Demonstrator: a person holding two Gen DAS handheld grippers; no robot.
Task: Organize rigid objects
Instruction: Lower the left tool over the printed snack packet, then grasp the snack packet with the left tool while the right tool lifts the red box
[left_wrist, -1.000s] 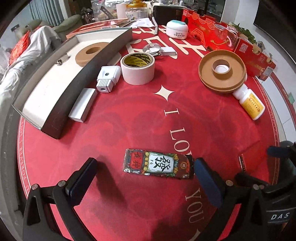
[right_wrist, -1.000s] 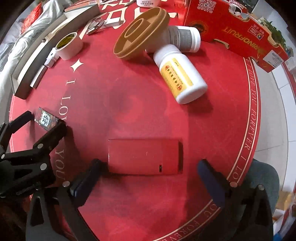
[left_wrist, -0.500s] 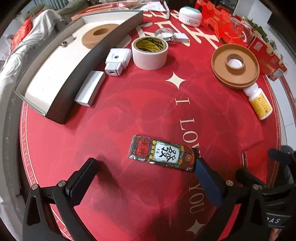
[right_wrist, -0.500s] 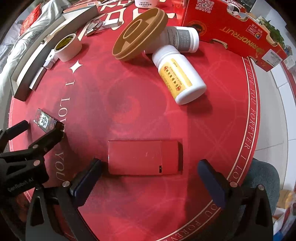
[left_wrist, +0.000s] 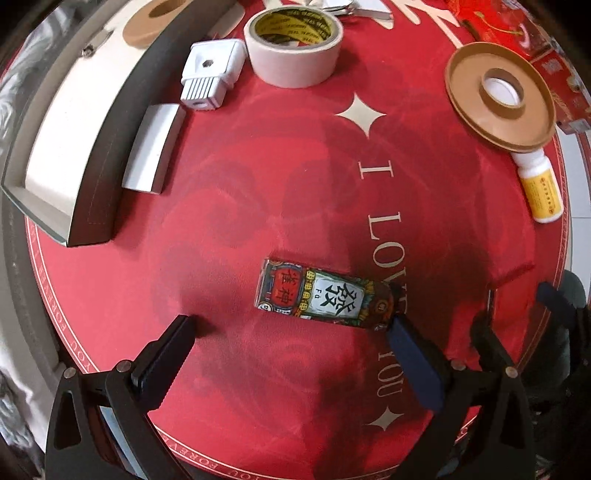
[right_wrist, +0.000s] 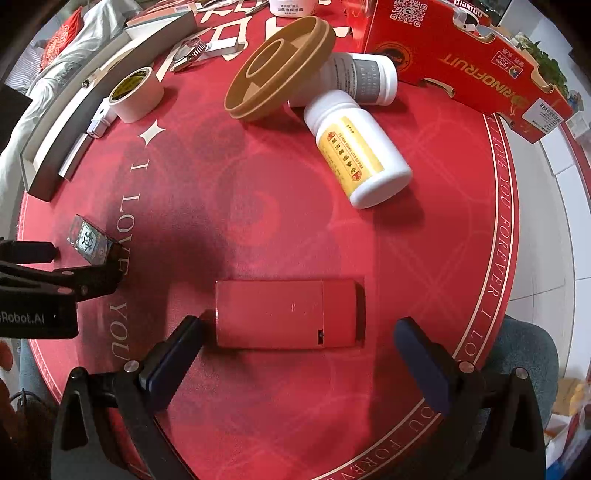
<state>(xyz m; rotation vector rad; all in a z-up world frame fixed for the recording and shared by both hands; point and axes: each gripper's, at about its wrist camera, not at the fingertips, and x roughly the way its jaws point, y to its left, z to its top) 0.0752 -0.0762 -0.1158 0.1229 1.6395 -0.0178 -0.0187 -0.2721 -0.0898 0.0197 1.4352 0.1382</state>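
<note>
Left tool (left_wrist: 291, 332), right tool (right_wrist: 299, 339) both spread, empty; two bottles (right_wrist: 360, 157); one tape roll (left_wrist: 293, 46).

Red table mat (left_wrist: 280, 192) with cream lettering; plain red box (right_wrist: 286, 319).

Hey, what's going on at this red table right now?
A person is tidying loose items with two handheld grippers. The left gripper is open around a patterned card pack, one finger at the pack's end. The right gripper is open around a flat red box, one finger at the box's end. Neither is gripped yet. Tape, bottles and a tan disc lie farther off.
</note>
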